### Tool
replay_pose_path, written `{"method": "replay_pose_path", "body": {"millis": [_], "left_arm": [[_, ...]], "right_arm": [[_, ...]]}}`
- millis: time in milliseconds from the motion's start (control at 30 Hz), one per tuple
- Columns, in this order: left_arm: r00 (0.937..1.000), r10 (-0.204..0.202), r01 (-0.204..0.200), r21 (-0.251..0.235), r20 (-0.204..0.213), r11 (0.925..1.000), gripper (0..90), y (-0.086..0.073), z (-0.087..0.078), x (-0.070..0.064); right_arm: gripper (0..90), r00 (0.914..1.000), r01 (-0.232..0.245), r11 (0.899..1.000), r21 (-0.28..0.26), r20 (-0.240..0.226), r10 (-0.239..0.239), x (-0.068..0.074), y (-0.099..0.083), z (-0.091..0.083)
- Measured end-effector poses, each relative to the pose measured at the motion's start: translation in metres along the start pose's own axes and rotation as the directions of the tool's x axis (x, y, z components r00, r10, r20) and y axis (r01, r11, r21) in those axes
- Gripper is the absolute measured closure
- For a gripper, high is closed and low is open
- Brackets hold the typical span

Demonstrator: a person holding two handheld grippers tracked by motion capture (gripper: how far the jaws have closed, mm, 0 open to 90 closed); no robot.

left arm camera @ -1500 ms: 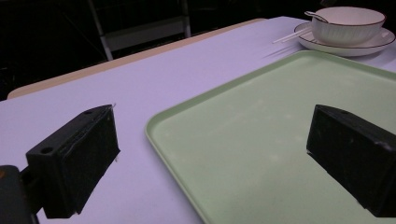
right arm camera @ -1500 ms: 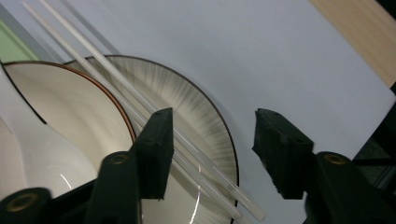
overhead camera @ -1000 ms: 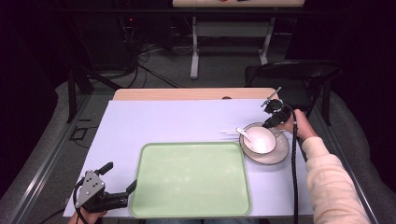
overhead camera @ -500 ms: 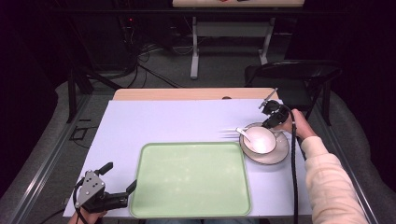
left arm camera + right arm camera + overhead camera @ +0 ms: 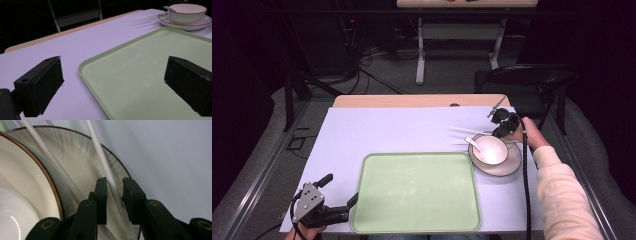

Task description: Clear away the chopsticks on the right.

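Two chopsticks [image 5: 105, 167], one between nearly closed right tongs [image 5: 114, 195]; left tongs [image 5: 120, 85] gape.

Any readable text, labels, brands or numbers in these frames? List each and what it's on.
None to read.
Green tray: plain, no print.
Bowl and plate: a brown rim line, no lettering.
White chopsticks by the right claw: unmarked.
Left claw: black jaws, no label in view.
Items on the far table: too small and cut off to tell.
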State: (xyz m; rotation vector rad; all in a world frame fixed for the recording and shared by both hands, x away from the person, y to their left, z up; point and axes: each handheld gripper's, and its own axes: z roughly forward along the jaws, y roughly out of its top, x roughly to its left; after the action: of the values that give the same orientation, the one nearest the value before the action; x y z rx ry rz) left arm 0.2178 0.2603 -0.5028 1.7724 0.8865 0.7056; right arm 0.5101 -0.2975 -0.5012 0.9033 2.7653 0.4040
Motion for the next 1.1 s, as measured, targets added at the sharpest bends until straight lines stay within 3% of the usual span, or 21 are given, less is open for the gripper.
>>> {"method": "replay_pose_path", "body": {"millis": [67, 467, 633, 800, 867, 933, 1100], "left_arm": [[1.0, 0.004, -0.004, 0.002, 0.0, 1.0, 1.9, 0.0, 0.0, 0.0], [1.0, 0.003, -0.003, 0.003, -0.001, 1.0, 1.9, 0.0, 0.0, 0.0], [1.0, 0.002, -0.002, 0.001, -0.001, 1.0, 1.9, 0.0, 0.0, 0.0], [1.0, 0.002, -0.002, 0.002, -0.001, 1.0, 1.9, 0.0, 0.0, 0.0], [1.0, 0.002, -0.002, 0.001, 0.0, 1.0, 1.9, 0.0, 0.0, 0.0], [1.0, 0.005, -0.005, 0.004, 0.001, 1.0, 1.9, 0.0, 0.001, 0.0], [1.0, 0.003, -0.003, 0.004, 0.002, 1.0, 1.9, 0.0, 0.001, 0.0]], "right_arm": [[74.4, 0.9996, -0.027, 1.0, 0.01, 0.0, 0.027, 0.001, -0.001, 0.002], [83.5, 0.9998, 0.012, 1.0, -0.006, 0.015, -0.012, -0.002, -0.002, 0.004], [83.8, 0.9996, 0.004, 1.0, -0.015, 0.027, -0.004, 0.0, -0.001, -0.001], [83.8, 0.9987, 0.001, 0.999, -0.036, 0.051, 0.001, 0.0, -0.002, -0.013], [83.8, 0.9975, -0.032, 0.999, -0.044, 0.062, 0.034, 0.003, -0.001, -0.022], [83.8, 0.9971, -0.02, 0.998, -0.058, 0.072, 0.024, 0.004, 0.0, -0.031], [83.8, 0.9938, -0.037, 0.997, -0.065, 0.102, 0.043, 0.016, 0.003, -0.054]]}}
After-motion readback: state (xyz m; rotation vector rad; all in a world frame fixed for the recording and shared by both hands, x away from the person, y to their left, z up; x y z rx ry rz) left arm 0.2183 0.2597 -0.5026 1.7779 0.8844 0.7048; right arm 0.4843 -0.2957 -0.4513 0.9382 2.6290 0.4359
